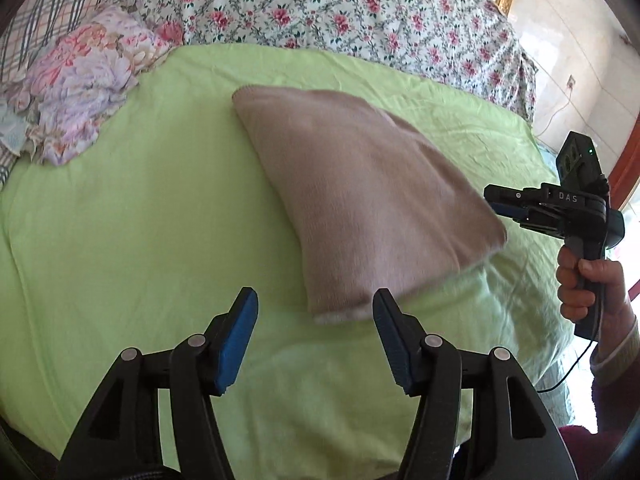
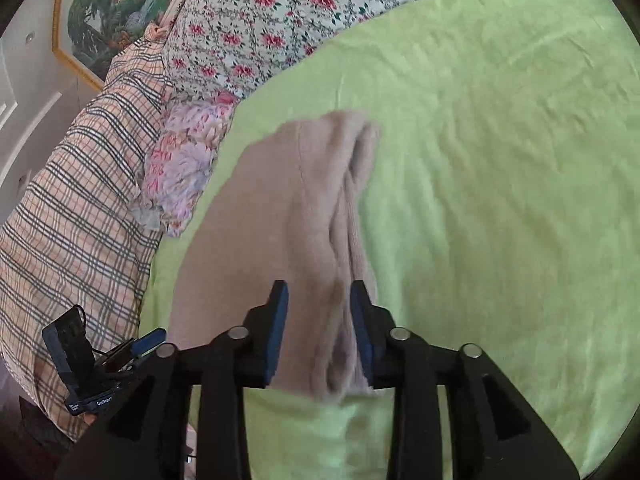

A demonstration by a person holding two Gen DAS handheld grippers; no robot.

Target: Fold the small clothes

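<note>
The left claw [image 1: 314,300] is nearest in its own view, its blue pads standing wide apart over the green sheet [image 1: 140,240] with nothing between them; the near corner of the folded cloth [image 1: 360,184] lies just beyond the right pad. The cloth is a beige, fuzzy piece, folded into a rough four-sided pad and lying flat about the middle of the bed. In the right wrist view the right claw [image 2: 319,292] is partly open, its pads to either side of the cloth's layered folded edge [image 2: 348,200]; whether they touch it is hard to tell through the blur.

The right claw's body reads "DAS" [image 1: 568,199] in white letters, and a hand [image 1: 580,280] grips its handle at the right edge of the bed. A small white label on the left claw's body is too small to read.

Bare green sheet spreads wide to the left and right of the cloth. A crumpled flowered cloth [image 1: 80,92] sits at the sheet's left edge, with a plaid cover [image 2: 80,208] and a rose-print quilt [image 1: 340,12] behind.
</note>
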